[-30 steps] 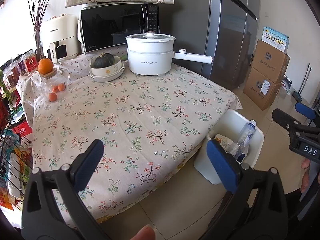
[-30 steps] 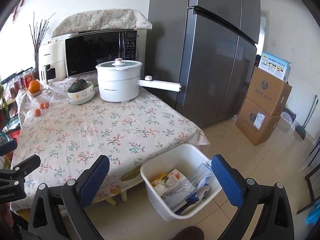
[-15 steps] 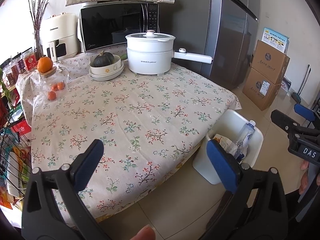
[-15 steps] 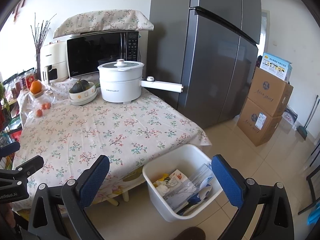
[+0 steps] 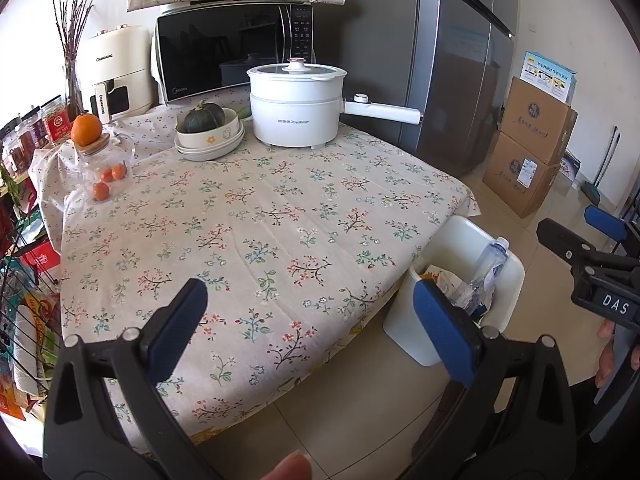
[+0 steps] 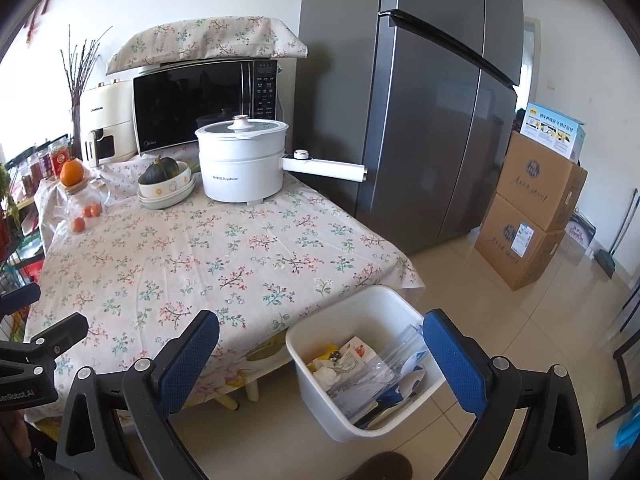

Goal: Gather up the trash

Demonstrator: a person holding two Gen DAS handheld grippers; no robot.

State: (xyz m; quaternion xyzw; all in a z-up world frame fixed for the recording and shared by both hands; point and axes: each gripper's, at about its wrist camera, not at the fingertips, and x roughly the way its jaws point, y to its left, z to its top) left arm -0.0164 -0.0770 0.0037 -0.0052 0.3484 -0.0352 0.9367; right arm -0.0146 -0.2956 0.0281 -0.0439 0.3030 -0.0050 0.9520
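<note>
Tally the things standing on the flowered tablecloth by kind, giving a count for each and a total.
Electric pot: 1
Microwave: 1
Air fryer: 1
Bowl stack holding a squash: 1
Glass jar of small oranges, one orange on its lid: 1
Total: 5

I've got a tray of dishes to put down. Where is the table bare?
The floral tablecloth is bare across its middle and near edge. The far edge is crowded: white electric pot, stacked cream bowls holding a dark squash, glass jar of oranges.
</note>
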